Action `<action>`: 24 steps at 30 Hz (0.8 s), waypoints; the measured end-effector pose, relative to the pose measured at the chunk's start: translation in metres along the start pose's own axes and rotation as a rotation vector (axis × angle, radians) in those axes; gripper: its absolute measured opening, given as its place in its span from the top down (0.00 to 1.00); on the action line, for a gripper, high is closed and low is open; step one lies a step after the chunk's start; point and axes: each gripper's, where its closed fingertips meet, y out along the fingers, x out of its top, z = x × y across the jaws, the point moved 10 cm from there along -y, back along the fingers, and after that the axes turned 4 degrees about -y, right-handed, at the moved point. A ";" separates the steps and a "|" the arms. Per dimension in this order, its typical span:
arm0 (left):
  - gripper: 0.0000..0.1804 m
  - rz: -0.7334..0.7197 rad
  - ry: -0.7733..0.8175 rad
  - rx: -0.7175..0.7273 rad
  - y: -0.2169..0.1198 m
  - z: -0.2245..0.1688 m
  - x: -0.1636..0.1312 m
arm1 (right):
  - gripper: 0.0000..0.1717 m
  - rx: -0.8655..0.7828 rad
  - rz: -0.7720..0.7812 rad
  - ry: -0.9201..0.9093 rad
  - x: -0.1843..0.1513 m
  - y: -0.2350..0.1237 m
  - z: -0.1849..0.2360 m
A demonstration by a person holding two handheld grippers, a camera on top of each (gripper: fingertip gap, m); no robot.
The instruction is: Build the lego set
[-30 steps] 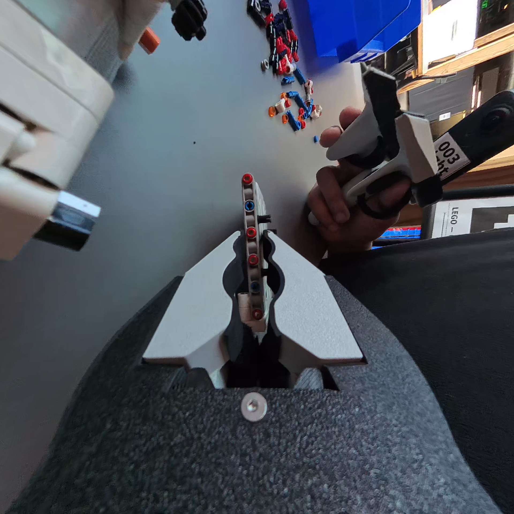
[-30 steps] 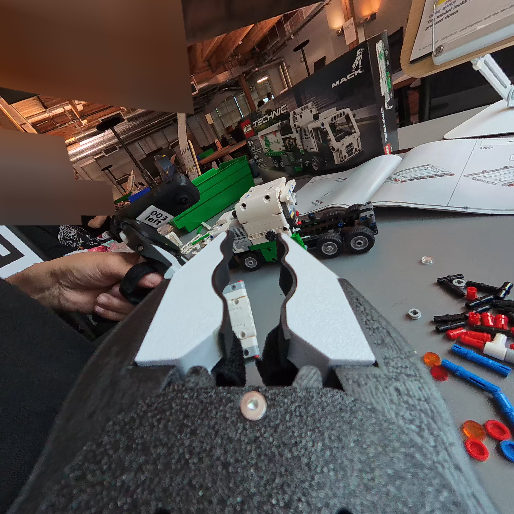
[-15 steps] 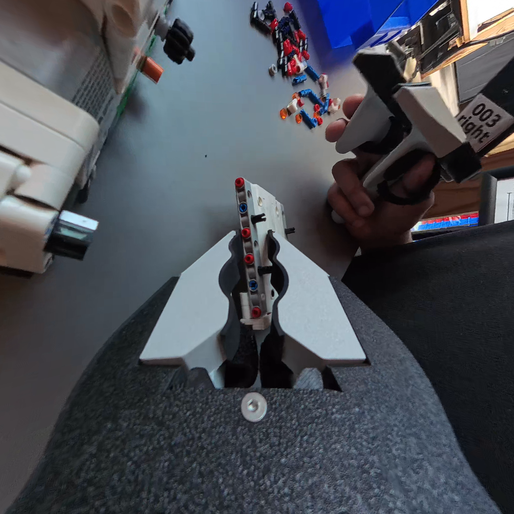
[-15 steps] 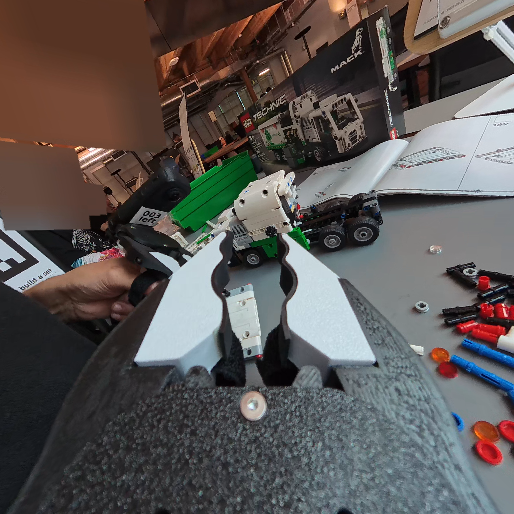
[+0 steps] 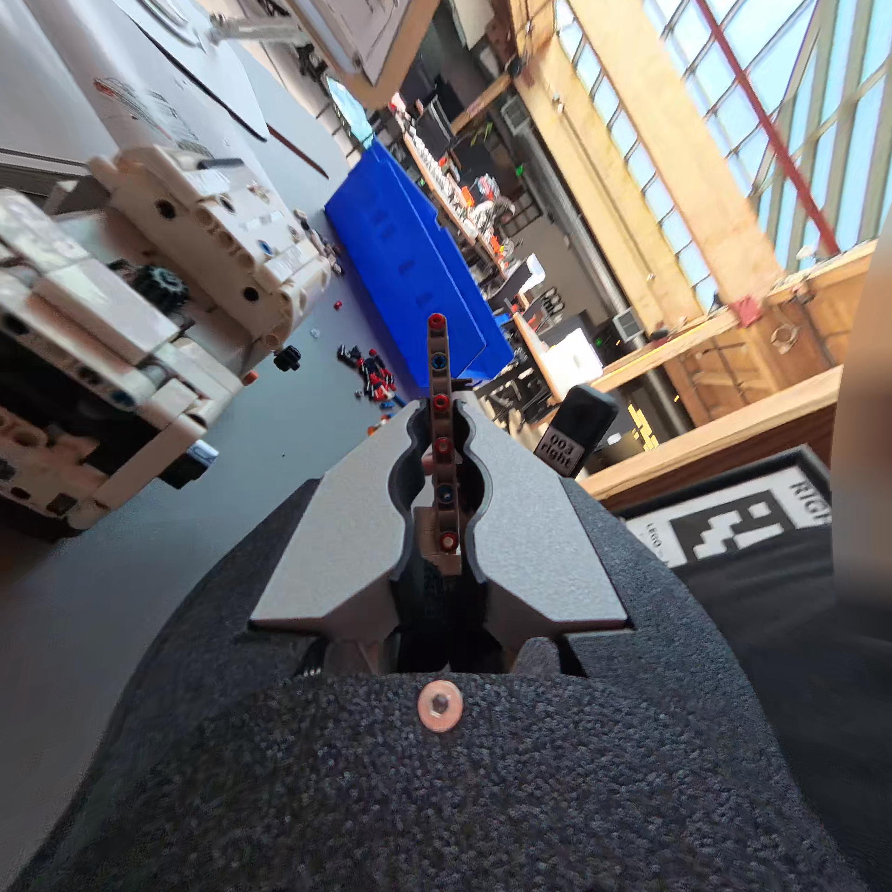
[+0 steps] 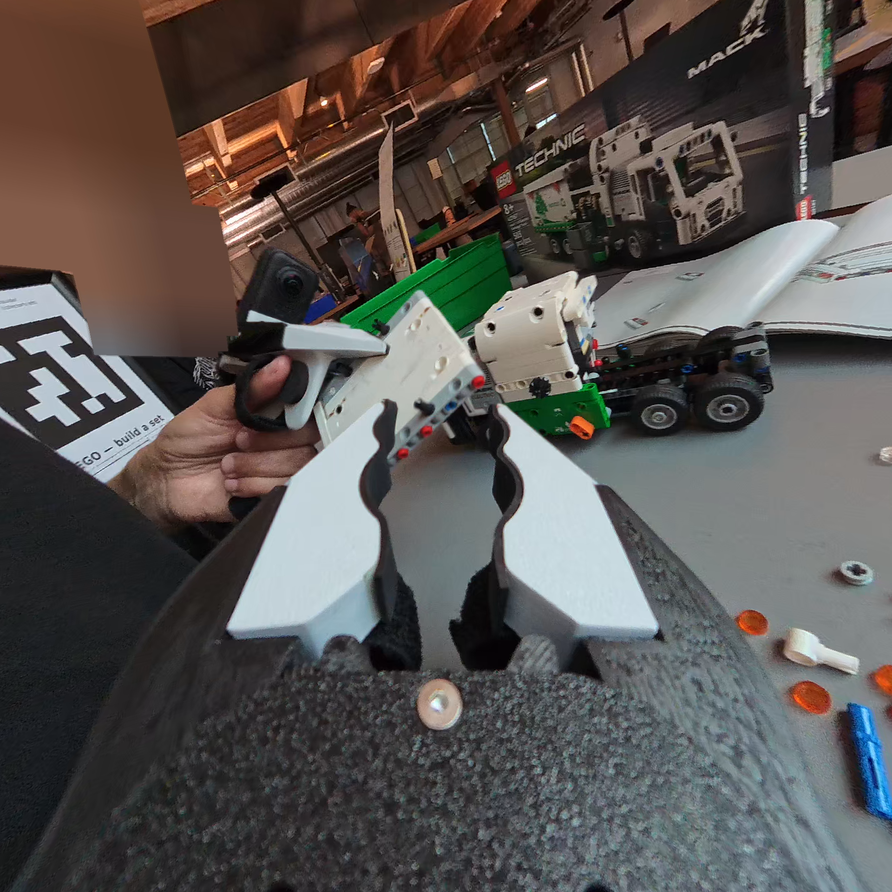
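A: What has the left hand-held gripper [image 5: 441,410] got?
B: Its fingers are clamped on a white panel [image 6: 410,352] edged by a grey beam with red and blue pins.
A: And the right hand-held gripper [image 6: 439,434]?
B: Parted and empty, the panel's beam just at its left finger. Ahead on the bench [image 6: 724,507] stands the truck [image 6: 579,367]; loose parts [image 6: 811,695] lie to its right.

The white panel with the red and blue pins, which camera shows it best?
The right wrist view: the white panel shows its broad face, clamped in the left gripper. The left wrist view shows only its pinned edge, end-on between that gripper's fingers.
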 end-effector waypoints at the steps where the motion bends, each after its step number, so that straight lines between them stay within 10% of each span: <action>1: 0.97 -0.049 -0.054 -0.027 -0.005 0.003 0.001 | 0.78 0.023 0.018 0.003 -0.001 0.002 0.002; 8: 0.97 -0.051 -0.204 -0.222 -0.020 0.008 0.002 | 0.79 0.254 0.127 0.061 -0.001 0.013 0.026; 16: 0.97 0.662 0.063 -0.237 -0.014 0.002 -0.010 | 0.74 0.481 0.509 0.133 0.007 0.008 0.024; 24: 0.91 0.757 0.305 -0.229 0.000 -0.013 -0.009 | 0.97 0.503 0.595 0.231 -0.018 0.020 0.039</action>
